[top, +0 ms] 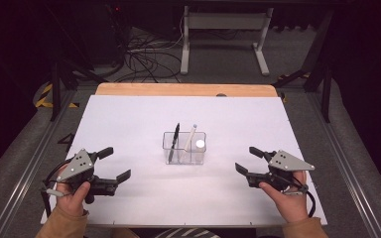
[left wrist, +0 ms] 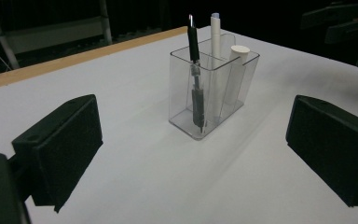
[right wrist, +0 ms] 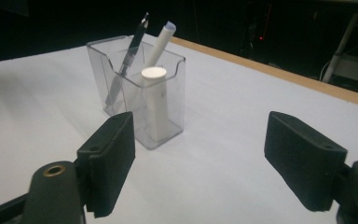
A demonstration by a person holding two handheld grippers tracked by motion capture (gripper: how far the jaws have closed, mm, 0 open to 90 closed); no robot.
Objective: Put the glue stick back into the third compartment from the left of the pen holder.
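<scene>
Both the left gripper (top: 113,163) and right gripper (top: 248,159) rest with jaws spread wide and empty, the clear holder (top: 184,148) midway between them — seemingly the opening approach — so next comes reaching inward for the black pen (top: 174,141).

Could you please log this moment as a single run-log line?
left gripper: open, idle | right gripper: open, idle | clear holder: centre, holds black pen, white pen, white tube
</scene>
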